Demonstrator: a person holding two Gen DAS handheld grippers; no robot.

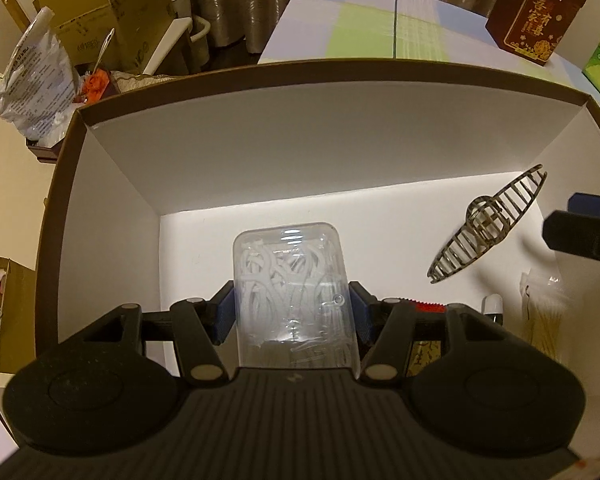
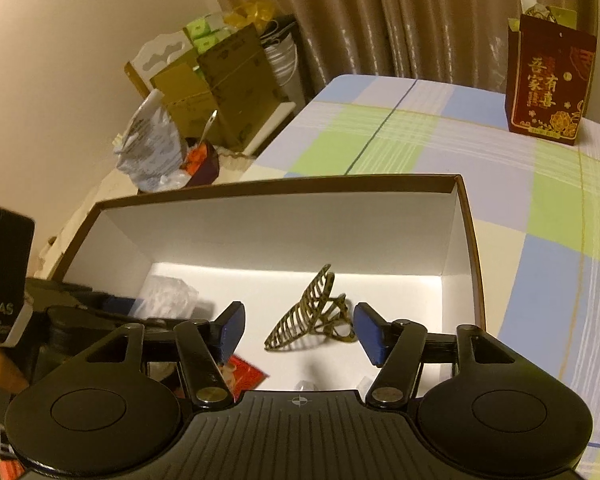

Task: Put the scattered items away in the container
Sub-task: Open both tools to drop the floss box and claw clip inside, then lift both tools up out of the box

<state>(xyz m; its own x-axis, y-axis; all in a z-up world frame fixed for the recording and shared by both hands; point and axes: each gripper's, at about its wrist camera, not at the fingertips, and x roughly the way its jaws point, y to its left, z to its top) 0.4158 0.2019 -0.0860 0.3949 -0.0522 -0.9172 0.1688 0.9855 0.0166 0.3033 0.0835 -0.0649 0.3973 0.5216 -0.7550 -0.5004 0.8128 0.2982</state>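
A brown-rimmed cardboard box [image 1: 300, 70] with white inner walls fills both views, its rim [image 2: 300, 184] close below me. My left gripper [image 1: 292, 314] hangs inside it, shut on a clear plastic case [image 1: 292, 296] of white floss picks, with both blue pads pressed on its sides. The same case [image 2: 172, 296] shows blurred at the left of the right wrist view. My right gripper [image 2: 300, 332] stands open over the box floor. A tortoiseshell hair claw [image 2: 312, 316] lies between its fingers, near the right pad; whether they touch I cannot tell. The hair claw [image 1: 488, 224] also shows in the left wrist view.
A red packet [image 2: 246, 374], a bag of cotton swabs [image 1: 544, 320] and a small white-capped item [image 1: 492, 304] lie in the box. A red gift bag [image 2: 548, 80] stands on the checkered tablecloth [image 2: 520, 184] behind. Cardboard boxes [image 2: 220, 84] and a plastic bag [image 2: 152, 148] crowd the left.
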